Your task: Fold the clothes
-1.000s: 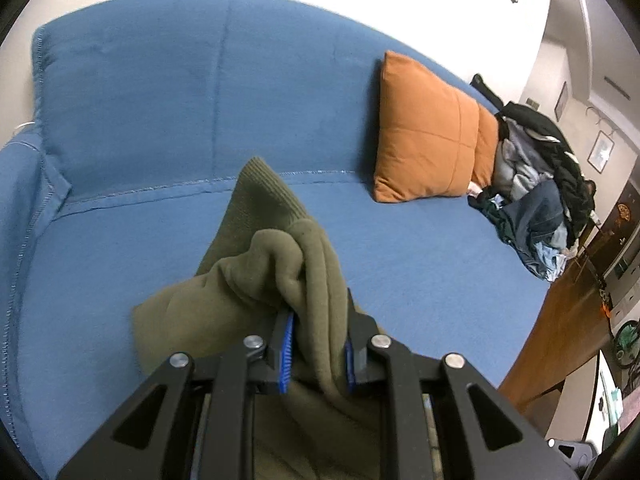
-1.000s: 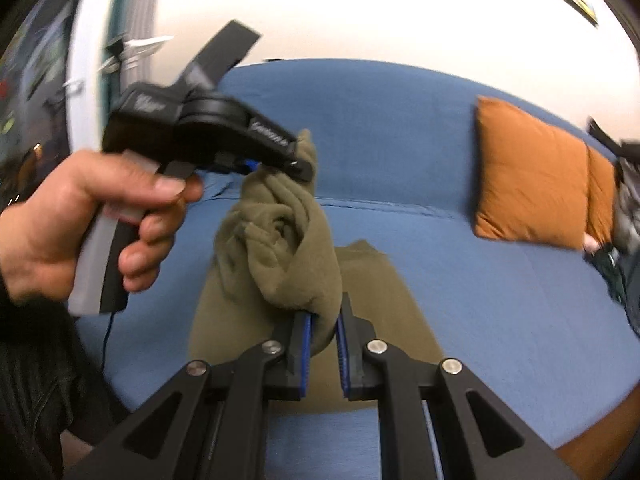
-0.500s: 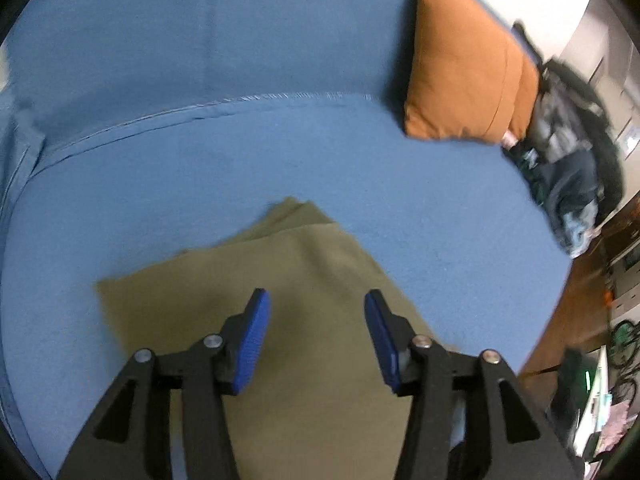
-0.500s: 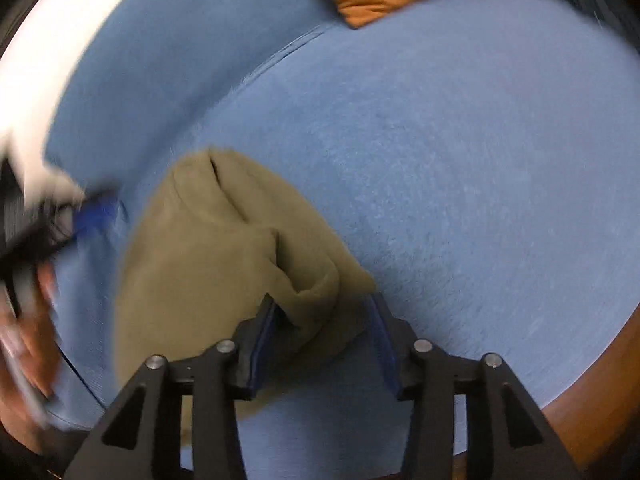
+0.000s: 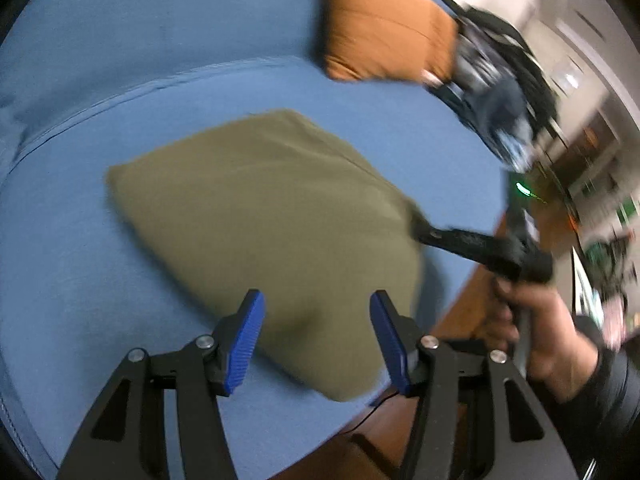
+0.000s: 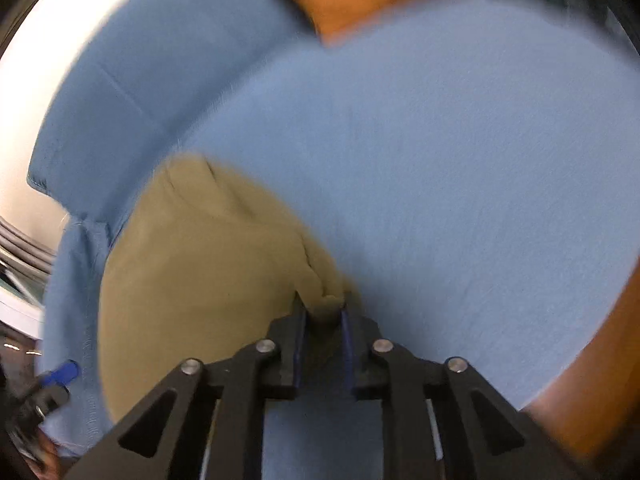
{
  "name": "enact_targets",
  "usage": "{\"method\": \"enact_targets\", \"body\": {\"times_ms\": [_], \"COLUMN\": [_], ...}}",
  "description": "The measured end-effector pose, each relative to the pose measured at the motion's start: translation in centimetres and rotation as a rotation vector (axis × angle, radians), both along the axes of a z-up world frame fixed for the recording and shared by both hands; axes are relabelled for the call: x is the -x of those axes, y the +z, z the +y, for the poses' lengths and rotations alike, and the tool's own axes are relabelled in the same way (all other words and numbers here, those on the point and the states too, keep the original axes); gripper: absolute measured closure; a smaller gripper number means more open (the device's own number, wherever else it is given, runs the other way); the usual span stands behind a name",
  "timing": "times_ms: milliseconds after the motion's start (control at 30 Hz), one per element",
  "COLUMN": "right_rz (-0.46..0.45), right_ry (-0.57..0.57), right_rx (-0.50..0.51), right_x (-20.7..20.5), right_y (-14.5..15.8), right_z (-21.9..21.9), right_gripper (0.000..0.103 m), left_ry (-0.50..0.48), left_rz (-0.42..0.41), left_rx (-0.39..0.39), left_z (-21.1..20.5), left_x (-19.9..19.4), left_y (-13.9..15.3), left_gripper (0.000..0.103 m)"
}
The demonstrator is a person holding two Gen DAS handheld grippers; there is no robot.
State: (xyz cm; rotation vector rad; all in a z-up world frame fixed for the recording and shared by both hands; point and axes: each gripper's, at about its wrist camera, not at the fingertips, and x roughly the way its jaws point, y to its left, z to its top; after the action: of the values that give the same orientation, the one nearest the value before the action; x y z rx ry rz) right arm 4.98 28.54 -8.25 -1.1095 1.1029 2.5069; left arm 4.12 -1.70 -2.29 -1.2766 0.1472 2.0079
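In the left wrist view, your left claw (image 5: 316, 338), clamped on the olive garment (image 5: 264, 216) a second earlier, stood apart and empty above its near edge; the garment lay flat as a folded block near the sofa's (image 5: 120, 92) front edge. In the right wrist view, your right claw (image 6: 323, 316) still pinched the garment's (image 6: 192, 272) corner, so that fold looked nearly laid.

You see a blue couch (image 5: 120, 40) with an orange pillow (image 5: 380, 28) against its back. A dark, blurry pile of stuff (image 5: 500, 92) sits beside the pillow.
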Motion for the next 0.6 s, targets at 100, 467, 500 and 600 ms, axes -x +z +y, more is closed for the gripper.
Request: {"method": "enact_targets", "body": {"times_ms": [100,467,500,600], "right_rz": [-0.001,0.007,0.019,0.054], "right_ry": [-0.024,-0.104,-0.105,-0.106], "right_rx": [0.046,0.203,0.208,0.222], "right_x": [-0.3,-1.3,-1.3,-1.5], "right_y": [-0.4,-1.8,-1.7,-1.6], "right_z": [0.5,2.2,2.3,2.3], "right_gripper": [0.052,0.046,0.046,0.046], "left_ry": [-0.084,0.267,0.299,0.393], "left_rz": [-0.027,-0.37,-0.401,-0.492], "left_rx": [0.088,-0.192,-0.217,-0.292], "left_z": [1.9,-5.1,-5.7,-7.5], "left_x": [-1.0,4.7,5.2,6.6], "left_y": [-2.3,-3.9,-4.1,-4.6], "left_gripper": [0.049,0.036,0.033,0.032]}}
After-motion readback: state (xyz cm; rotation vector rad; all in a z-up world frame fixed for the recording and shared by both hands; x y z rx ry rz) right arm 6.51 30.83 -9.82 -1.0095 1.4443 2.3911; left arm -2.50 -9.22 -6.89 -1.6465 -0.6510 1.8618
